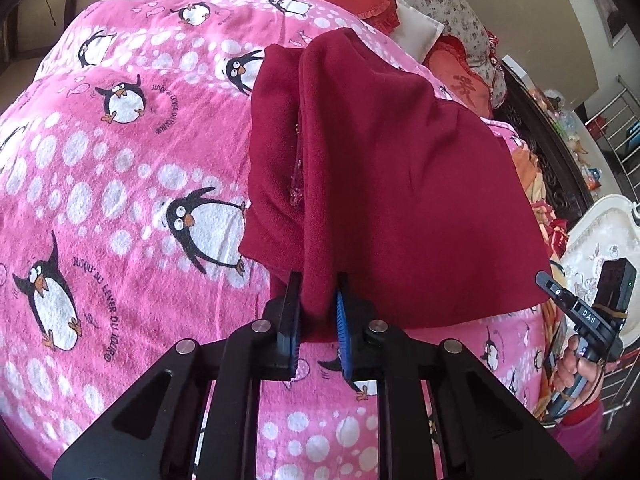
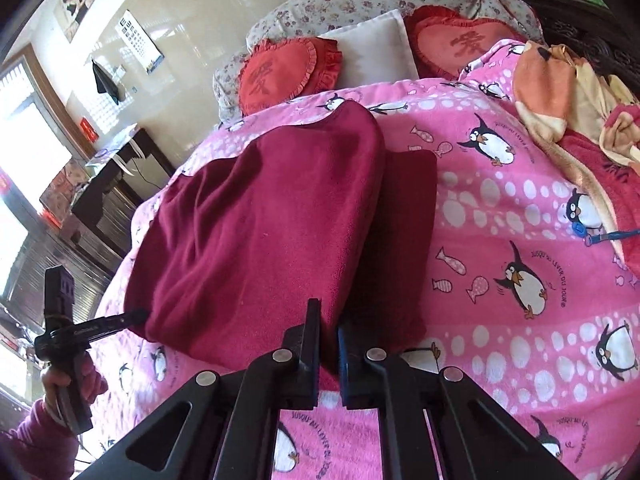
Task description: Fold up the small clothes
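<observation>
The fold looks only begun: the dark red fleece garment (image 1: 400, 184) lies on the pink penguin-print bed blanket (image 1: 120, 200), each near corner clamped by the left hand-held gripper (image 1: 318, 312) and right hand-held gripper (image 2: 329, 344), ready to carry over.

The fleece garment (image 2: 260, 220) is lying on the penguin blanket (image 2: 500, 280). Behind the garment, two heart cushions (image 2: 280, 72) are flanking a plain pillow (image 2: 376, 52). Right of the garment, a crumpled cloth heap (image 2: 568, 92) is resting on the blanket.
</observation>
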A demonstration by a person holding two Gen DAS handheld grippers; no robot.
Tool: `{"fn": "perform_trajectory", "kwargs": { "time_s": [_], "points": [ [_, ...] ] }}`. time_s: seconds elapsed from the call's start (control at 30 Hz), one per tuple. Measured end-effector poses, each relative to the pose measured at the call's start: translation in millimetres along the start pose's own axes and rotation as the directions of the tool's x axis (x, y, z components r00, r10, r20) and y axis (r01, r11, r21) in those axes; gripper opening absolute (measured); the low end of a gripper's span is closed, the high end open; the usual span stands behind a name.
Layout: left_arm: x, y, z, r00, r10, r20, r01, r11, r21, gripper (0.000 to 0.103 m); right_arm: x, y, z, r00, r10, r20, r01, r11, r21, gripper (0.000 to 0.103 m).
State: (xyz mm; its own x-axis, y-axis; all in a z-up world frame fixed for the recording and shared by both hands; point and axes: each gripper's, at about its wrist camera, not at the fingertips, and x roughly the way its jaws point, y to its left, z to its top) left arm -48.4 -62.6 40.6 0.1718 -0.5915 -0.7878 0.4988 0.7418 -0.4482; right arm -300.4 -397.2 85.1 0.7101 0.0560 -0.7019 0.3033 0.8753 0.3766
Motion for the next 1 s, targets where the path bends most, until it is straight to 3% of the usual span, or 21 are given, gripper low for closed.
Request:
{"fn": "perform_trajectory", "kwargs": {
  "time_s": [0.2, 0.4, 0.5, 0.57, 0.6, 0.7, 0.77, 0.87, 1.0],
  "points": [
    [-4, 0, -23, 0.999, 0.034, -0.005, -0.033, 0.996, 0.082, 0.011, 0, 0, -27, 0.999, -0.001, -0.052, 0.001, 1.000, 0.001, 0.005],
    [-6, 5, -24, 1.000, 0.019, -0.004, -0.019, 0.999, 0.044, 0.011, 6, -23, -37, 0.997, 0.016, -0.077, -0.008, 0.994, 0.105, 0.005],
    [-20, -1, -20, 0.998, 0.063, 0.026, -0.065, 0.995, 0.079, 0.012, -12, -14, -24, 0.999, -0.046, -0.012, 0.047, 0.997, 0.061, 0.010],
    [-28, -4, -16, 0.996, 0.082, 0.042, -0.085, 0.992, 0.094, 0.012, -24, -9, -16, 0.994, -0.098, 0.039, 0.097, 0.995, 0.040, 0.027],
    [-32, -6, -15, 0.995, 0.081, 0.051, -0.086, 0.991, 0.098, 0.018, -32, -7, -8, 0.991, -0.114, 0.075, 0.112, 0.993, 0.038, 0.042],
    [-39, -14, -5, 0.993, 0.075, 0.088, -0.085, 0.990, 0.115, 0.034, -34, 6, 12, 0.988, -0.103, 0.112, 0.104, 0.994, -0.009, 0.043],
    [-40, -24, 6, 0.989, 0.085, 0.120, -0.101, 0.985, 0.138, 0.035, -21, 17, 28, 0.985, -0.128, 0.111, 0.134, 0.990, -0.046, 0.043],
    [-35, -42, 28, 0.983, 0.080, 0.163, -0.105, 0.983, 0.148, 0.035, 5, 28, 45, 0.988, -0.107, 0.110, 0.116, 0.989, -0.087, 0.043],
    [-11, -59, 64, 0.977, 0.078, 0.201, -0.107, 0.985, 0.139, 0.044, 49, 37, 69, 0.990, -0.114, 0.087, 0.123, 0.985, -0.118, 0.040]
  ]
}}
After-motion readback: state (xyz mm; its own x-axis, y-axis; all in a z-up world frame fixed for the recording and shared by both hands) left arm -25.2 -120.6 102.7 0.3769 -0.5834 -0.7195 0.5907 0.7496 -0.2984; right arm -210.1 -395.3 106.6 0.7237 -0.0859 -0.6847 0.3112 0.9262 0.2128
